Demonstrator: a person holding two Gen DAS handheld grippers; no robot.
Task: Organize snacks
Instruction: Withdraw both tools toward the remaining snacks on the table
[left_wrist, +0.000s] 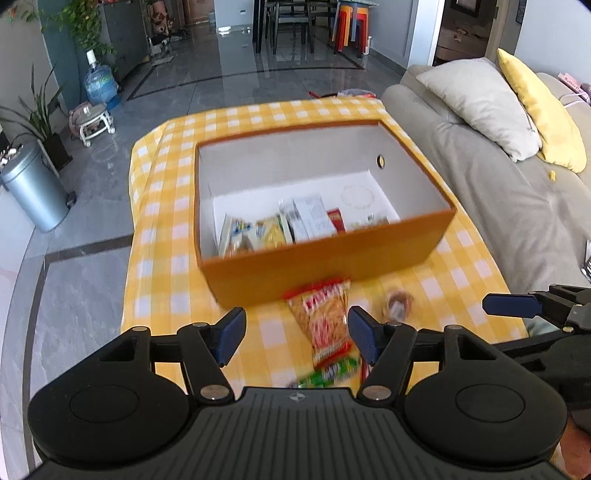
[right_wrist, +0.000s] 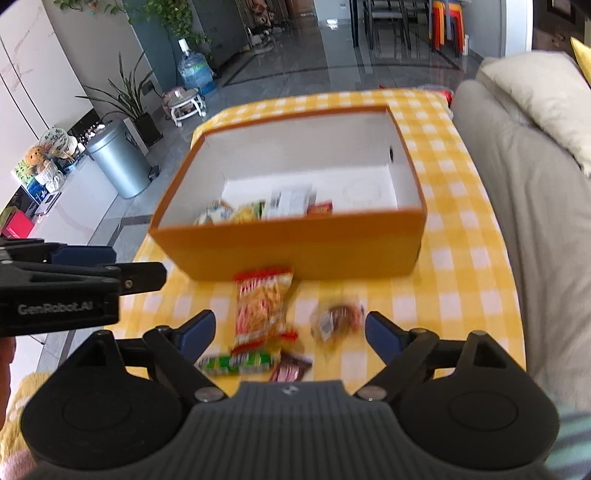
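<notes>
Box (left_wrist: 325, 258): orange, open-topped, set on the checked cloth (right_wrist: 461, 258), several snacks already inside
Peanut bag (right_wrist: 260, 310): laid lengthwise toward the box, just before its near wall
Left gripper (left_wrist: 295, 334): jaws wide, empty, bag nearest
Right gripper (right_wrist: 290, 336): jaws wide, nothing held

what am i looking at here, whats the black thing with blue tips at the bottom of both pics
Those are two handheld grippers, one in each of a person's hands, each carrying a wide-angle camera looking along its fingers. One picture comes from the left gripper, the other from the right gripper. Both are open and hold nothing. On the yellow checked tablecloth stands an orange box with several snacks already inside. In front of it lie loose snacks: a red and yellow packet, a green packet, a brown wrapper and a small clear-wrapped snack.
</notes>
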